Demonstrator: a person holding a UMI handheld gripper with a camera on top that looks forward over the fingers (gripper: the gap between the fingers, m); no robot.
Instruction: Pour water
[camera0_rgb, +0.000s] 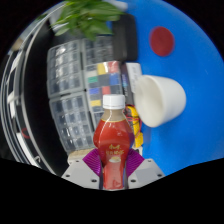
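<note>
1. Two fingers (113, 168) close in on a bottle (113, 142) and clamp it between their purple pads (95, 160), one pressing each side near its base.
2. It is a clear plastic bottle, standing upright, filled with reddish liquid, wearing a red label and a white cap (114, 101).
3. Just beyond it, a little to the right, sits a white cup (160, 99), tipped so its mouth faces toward the bottle; it is near but not touching.
4. Both rest over a blue table surface (190, 60), where a dark red round spot (162, 40) lies farther back.
5. Left of the bottle stands a clear plastic drawer unit (72, 90), with a colourful box (108, 80) just behind the bottle's cap.
6. Green leaves of a plant (88, 15) show at the far back.
</note>
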